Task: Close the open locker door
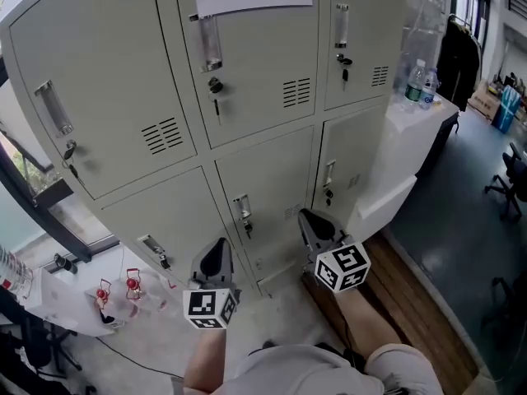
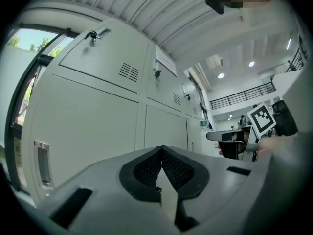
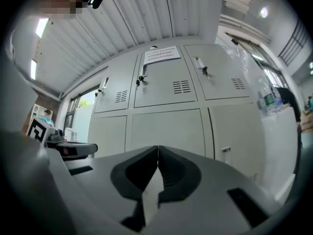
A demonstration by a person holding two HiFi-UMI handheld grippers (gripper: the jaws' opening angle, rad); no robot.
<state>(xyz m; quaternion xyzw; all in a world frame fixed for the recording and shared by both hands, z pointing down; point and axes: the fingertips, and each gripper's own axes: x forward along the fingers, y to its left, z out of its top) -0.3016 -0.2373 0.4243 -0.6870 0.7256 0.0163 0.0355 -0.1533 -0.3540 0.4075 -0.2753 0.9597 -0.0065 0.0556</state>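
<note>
A bank of grey lockers (image 1: pixel 247 105) fills the head view, with an upper and a lower row of doors. Each door shows a handle and a key. The lower right door (image 1: pixel 350 167) (image 3: pixel 239 131) has a darker seam along its left edge; I cannot tell whether it is ajar. The other doors look flush. My left gripper (image 1: pixel 216 257) (image 2: pixel 162 148) is shut and empty, held low and short of the lower middle door (image 1: pixel 263 192). My right gripper (image 1: pixel 317 225) (image 3: pixel 158 148) is also shut and empty, close in front of the lower right door.
A white table (image 1: pixel 424 118) with water bottles (image 1: pixel 420 85) stands right of the lockers, with a slanted white panel (image 1: pixel 383 208) below it. Office chairs (image 1: pixel 515 175) are further right. A small white table (image 1: pixel 90 307) with red-capped items (image 1: pixel 132 286) and a window are at the left.
</note>
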